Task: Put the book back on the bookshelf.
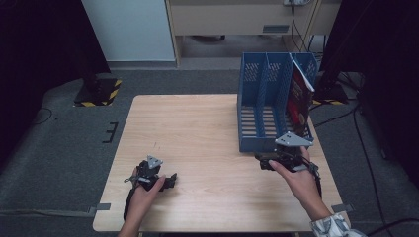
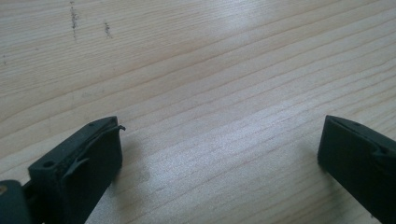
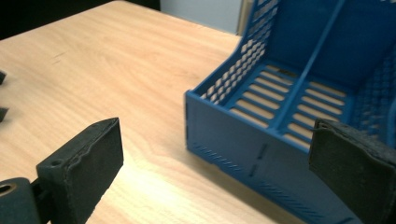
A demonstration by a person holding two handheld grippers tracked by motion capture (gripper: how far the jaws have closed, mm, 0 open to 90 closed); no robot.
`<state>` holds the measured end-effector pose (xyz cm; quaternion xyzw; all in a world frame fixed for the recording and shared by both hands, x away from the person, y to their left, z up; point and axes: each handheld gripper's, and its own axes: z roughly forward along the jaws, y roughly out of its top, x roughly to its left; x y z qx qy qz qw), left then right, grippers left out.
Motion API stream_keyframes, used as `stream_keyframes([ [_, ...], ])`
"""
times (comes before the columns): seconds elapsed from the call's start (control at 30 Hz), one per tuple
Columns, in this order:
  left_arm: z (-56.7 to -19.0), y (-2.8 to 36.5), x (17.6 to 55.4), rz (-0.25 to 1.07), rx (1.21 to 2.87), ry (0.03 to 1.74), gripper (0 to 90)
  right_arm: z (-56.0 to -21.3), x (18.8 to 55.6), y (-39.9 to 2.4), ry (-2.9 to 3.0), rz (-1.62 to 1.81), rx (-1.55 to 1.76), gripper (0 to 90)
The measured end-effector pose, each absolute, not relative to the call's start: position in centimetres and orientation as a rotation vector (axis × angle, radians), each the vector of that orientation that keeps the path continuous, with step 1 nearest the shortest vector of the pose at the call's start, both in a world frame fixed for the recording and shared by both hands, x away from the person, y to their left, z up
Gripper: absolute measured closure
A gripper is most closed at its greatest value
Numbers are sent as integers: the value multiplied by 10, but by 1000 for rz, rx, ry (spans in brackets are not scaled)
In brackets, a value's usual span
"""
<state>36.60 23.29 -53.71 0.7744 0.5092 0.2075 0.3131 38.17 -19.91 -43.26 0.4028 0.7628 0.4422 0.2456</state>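
Claws: your left claw (image 1: 170,180) gapes wide, empty, over bare bench (image 1: 197,133) | your right claw (image 1: 263,162) wide, empty, beside blue file rack (image 1: 262,106) holding red book (image 1: 298,98)

My left gripper (image 1: 170,181) and my right gripper (image 1: 263,162) are black, each topped with a grey plate. The table (image 1: 197,133) under them is pale wood with fine brown grain lines and a few dark specks. The file rack (image 1: 262,103) is bright blue, slotted and perforated. The book (image 1: 298,98) in it is red with yellow print. My sleeve (image 1: 332,226) is white with a grey pattern.
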Motion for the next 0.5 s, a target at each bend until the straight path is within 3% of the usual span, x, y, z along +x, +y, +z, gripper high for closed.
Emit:
stream_keyframes([
  [0.5,-537,233,366,547,2043,1342,0,-458,371,-169,2205,1188,1041,41],
])
